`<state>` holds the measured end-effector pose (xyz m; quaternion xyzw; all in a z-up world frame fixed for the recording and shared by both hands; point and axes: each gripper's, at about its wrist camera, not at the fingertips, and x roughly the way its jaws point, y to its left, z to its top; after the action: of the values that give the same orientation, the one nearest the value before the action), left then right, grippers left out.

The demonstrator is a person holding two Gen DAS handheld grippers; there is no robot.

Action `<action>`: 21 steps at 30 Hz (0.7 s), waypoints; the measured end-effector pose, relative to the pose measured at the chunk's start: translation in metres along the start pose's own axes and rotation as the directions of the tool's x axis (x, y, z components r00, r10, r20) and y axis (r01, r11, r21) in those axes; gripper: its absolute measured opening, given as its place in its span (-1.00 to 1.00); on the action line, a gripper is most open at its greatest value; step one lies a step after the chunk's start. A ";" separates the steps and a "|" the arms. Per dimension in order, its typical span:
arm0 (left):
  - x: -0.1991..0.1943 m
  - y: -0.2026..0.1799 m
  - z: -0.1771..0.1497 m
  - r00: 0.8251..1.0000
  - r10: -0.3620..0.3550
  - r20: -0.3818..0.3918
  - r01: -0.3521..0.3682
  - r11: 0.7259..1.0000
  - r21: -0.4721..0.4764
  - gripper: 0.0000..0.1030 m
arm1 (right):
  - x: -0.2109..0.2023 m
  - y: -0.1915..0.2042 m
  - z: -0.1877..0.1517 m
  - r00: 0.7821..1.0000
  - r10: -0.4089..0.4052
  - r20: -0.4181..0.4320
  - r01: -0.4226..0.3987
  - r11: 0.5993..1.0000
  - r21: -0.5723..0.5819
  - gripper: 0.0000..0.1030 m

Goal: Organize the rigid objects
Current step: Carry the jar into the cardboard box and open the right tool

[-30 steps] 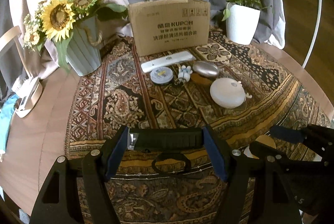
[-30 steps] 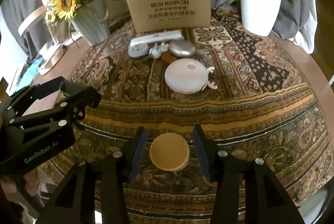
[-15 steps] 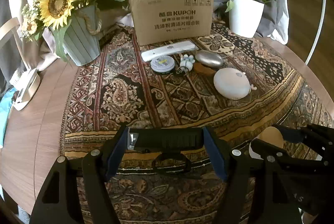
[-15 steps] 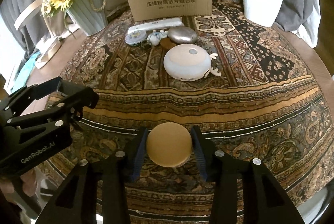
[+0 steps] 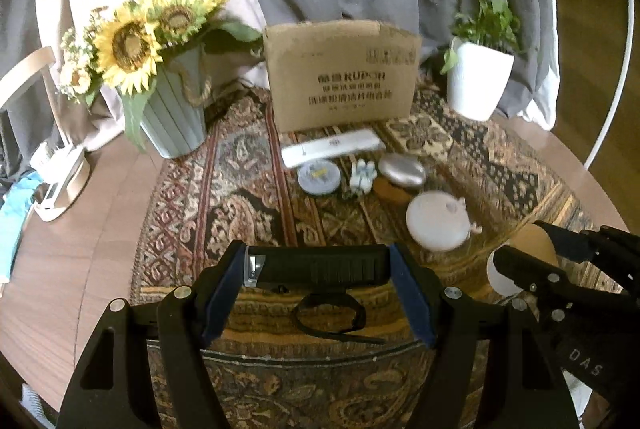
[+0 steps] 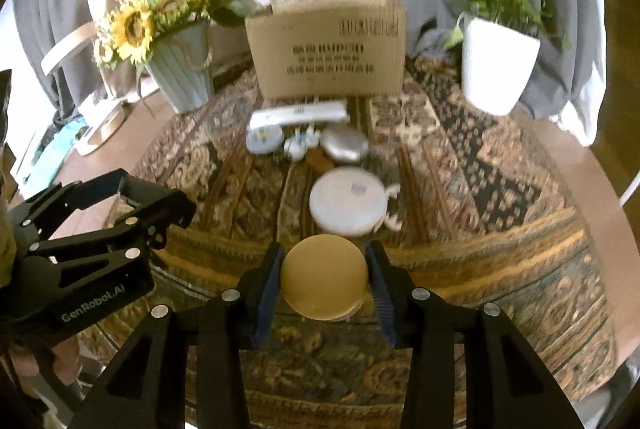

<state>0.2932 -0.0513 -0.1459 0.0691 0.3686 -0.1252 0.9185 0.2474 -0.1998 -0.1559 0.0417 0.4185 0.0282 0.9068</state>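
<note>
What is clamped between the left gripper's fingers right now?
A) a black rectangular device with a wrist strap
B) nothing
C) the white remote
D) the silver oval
A: in the left wrist view the left gripper is shut on the black rectangular device, with its strap loop hanging below.

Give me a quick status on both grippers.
Left gripper shut on black flashlight. Right gripper shut on tan disc. White round case sits just ahead.
</note>
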 end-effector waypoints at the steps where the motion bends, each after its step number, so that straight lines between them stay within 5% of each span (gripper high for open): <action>1: -0.002 0.000 0.003 1.000 0.001 0.008 -0.001 1.000 -0.005 0.38 | -0.003 -0.001 0.005 1.000 0.000 0.013 0.000 1.000 -0.004 -0.17; 21: -0.025 0.002 0.079 0.980 0.063 0.191 -0.052 0.997 -0.065 0.38 | -0.034 -0.013 0.085 0.973 0.027 0.227 -0.011 0.997 -0.070 -0.17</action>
<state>0.3279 -0.0624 -0.0716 0.0399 0.2795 -0.0936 0.9547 0.2904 -0.2198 -0.0759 0.0174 0.3101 0.0461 0.9494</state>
